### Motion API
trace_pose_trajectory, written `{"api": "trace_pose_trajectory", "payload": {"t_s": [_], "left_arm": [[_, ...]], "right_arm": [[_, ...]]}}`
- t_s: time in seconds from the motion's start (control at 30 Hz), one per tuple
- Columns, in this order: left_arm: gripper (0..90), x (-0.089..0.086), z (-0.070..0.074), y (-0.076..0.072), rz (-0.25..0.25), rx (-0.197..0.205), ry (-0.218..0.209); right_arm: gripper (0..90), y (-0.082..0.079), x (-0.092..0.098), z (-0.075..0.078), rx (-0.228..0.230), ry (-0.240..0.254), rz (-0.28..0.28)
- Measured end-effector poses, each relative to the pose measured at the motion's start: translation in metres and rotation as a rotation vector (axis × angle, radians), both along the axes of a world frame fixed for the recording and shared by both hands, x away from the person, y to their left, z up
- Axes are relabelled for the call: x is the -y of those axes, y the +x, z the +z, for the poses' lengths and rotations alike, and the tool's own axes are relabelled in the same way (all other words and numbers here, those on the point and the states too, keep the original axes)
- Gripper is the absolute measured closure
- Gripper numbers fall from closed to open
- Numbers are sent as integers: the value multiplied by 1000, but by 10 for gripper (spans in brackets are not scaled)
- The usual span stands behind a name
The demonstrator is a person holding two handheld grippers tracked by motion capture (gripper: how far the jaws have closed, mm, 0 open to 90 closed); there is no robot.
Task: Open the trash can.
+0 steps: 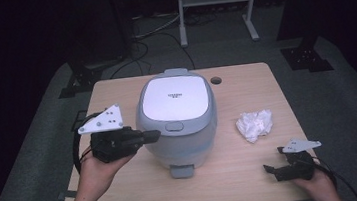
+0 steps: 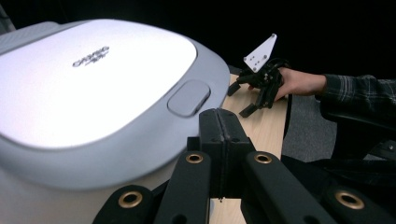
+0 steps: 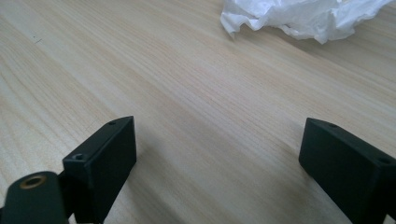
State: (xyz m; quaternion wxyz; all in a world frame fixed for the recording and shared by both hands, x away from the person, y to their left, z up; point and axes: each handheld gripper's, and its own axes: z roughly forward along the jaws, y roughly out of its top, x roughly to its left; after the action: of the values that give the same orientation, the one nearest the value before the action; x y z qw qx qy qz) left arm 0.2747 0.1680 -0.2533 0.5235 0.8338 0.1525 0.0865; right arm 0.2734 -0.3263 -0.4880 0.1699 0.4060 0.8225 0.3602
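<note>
A grey rice cooker with a white lid stands closed at the middle of the wooden table. My left gripper is shut with nothing between its jaws, and it is held level at the cooker's left side, its tip close to the rim. In the left gripper view the joined jaws point past the lid's release button. My right gripper rests open near the table's front right corner. Bare wood lies between its jaws.
A crumpled white tissue lies to the right of the cooker, just ahead of the right gripper; it is also in the right gripper view. A small round hole is in the table's far edge. Cables and a metal stand are behind the table.
</note>
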Motion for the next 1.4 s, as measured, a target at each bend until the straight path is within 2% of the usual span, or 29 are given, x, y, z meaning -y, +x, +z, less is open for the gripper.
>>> {"api": "trace_pose_trajectory", "payload": {"t_s": [0.3, 0.5, 0.73, 1.07, 1.4], "left_arm": [[900, 13, 11, 6, -21, 16, 3], [900, 18, 12, 11, -28, 19, 8], [900, 27, 6, 21, -26, 4, 14], [900, 35, -2, 28, -15, 5, 28], [900, 38, -6, 30, -18, 1, 6]], "right_arm": [[101, 0, 0, 0, 0, 0, 0], [101, 0, 0, 0, 0, 0, 0], [101, 0, 0, 0, 0, 0, 0], [101, 0, 0, 0, 0, 0, 0], [101, 0, 0, 0, 0, 0, 0]]}}
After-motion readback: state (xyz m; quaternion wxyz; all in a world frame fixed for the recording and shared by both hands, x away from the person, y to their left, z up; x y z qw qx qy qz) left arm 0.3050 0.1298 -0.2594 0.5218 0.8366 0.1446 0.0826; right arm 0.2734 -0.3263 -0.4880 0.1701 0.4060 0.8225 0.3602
